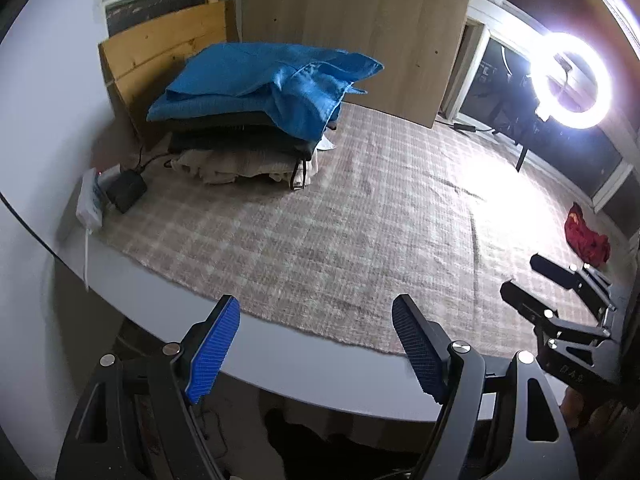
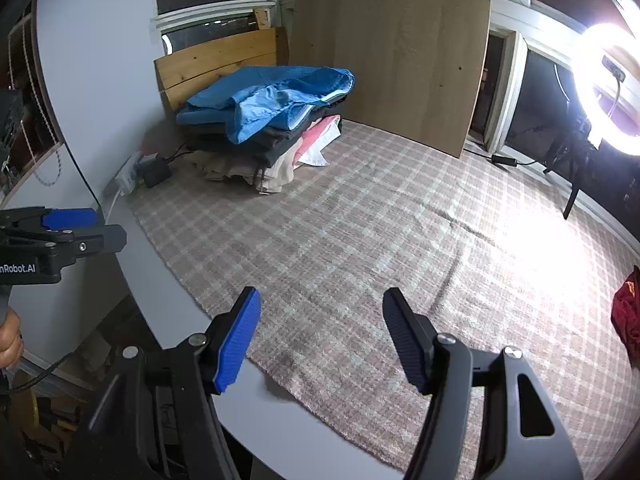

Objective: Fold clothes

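White tabletop covered by plaid cloth. Wooden boards lean against windowed wall; ring light glares at right. Stack of folded clothes at far left corner, blue garment on top; power strip beside it. Red garment crumpled at right edge. Left tool above near edge, jaws wide apart, empty. Right tool likewise parted, holding nothing, touching nothing.
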The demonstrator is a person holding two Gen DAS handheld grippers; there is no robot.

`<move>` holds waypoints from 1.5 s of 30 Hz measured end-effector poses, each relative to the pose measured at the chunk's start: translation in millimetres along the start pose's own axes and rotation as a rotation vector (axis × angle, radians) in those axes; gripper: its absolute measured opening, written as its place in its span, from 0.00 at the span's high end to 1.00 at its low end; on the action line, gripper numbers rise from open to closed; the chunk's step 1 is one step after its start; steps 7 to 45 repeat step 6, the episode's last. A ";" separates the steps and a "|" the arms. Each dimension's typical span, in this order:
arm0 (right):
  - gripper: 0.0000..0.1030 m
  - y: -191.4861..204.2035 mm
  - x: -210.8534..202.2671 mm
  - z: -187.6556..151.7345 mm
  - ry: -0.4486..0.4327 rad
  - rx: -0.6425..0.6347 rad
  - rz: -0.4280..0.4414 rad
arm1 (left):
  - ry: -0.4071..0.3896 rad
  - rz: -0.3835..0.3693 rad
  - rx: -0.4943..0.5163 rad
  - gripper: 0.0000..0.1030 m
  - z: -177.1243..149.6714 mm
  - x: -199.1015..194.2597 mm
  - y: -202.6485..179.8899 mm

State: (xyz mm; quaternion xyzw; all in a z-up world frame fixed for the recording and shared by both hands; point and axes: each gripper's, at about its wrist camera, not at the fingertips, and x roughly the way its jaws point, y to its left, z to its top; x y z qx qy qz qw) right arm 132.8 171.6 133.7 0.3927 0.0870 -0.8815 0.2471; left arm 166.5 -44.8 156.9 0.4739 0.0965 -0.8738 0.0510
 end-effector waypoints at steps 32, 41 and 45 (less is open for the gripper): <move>0.39 -4.8 2.7 2.0 -0.007 0.004 0.001 | -0.049 -0.022 -0.055 0.25 4.3 -7.4 6.3; 0.39 -4.8 2.7 2.0 -0.007 0.004 0.001 | -0.049 -0.022 -0.055 0.25 4.3 -7.4 6.3; 0.39 -4.8 2.7 2.0 -0.007 0.004 0.001 | -0.049 -0.022 -0.055 0.25 4.3 -7.4 6.3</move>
